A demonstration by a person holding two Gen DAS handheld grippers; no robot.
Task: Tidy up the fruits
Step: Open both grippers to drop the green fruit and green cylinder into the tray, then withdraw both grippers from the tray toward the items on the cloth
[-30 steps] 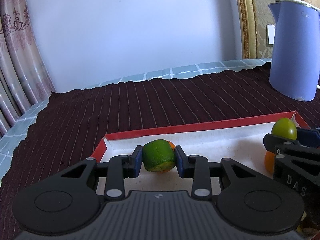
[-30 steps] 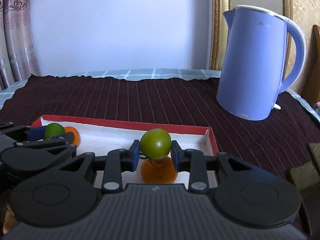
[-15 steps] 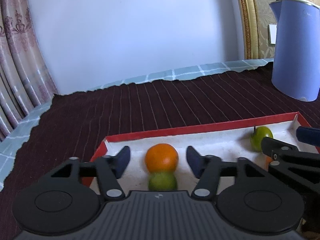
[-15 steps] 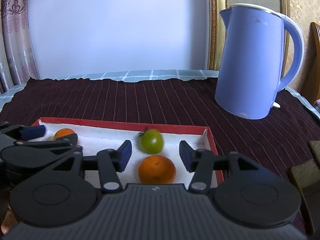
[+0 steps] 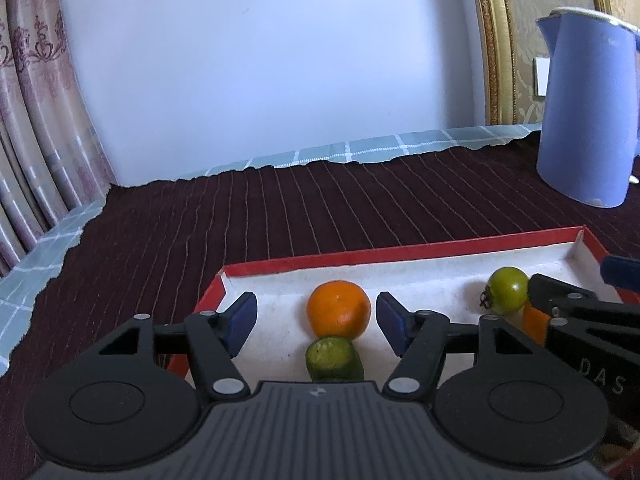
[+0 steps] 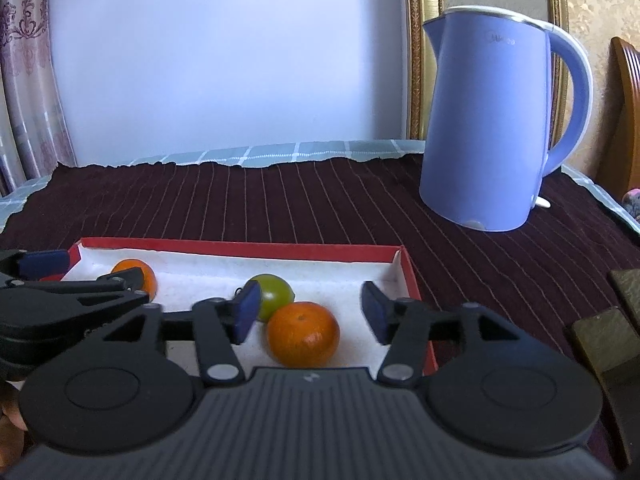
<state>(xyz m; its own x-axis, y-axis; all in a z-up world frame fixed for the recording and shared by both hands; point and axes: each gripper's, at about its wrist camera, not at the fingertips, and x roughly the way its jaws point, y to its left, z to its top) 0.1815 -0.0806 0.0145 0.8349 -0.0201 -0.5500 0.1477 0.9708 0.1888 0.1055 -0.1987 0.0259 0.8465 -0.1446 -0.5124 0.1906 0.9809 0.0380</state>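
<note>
A white tray with a red rim [image 5: 400,252] lies on the dark cloth. My left gripper [image 5: 316,312] stands open over its left part, an orange [image 5: 338,314] between the pads untouched and a green citrus fruit [image 5: 334,362] lying just in front of it. My right gripper [image 6: 310,308] is over the tray's right part [image 6: 240,249] with its jaws opening. A second orange [image 6: 303,334] sits between them, and a green tomato [image 6: 276,296] rests behind the left pad. Neither fruit is pressed. The tomato [image 5: 507,289] also shows in the left wrist view beside the right gripper [image 5: 572,276].
A blue electric kettle [image 6: 486,120] stands on the striped dark red cloth [image 6: 320,200] beyond the tray's right end. Wooden blocks [image 6: 604,340] lie at the near right. A curtain [image 5: 32,120] hangs at the left, past the table's checked edge.
Both grippers have let go of the green fruits they held. The green citrus now lies in the tray in front of the left orange, the tomato behind the right orange.
</note>
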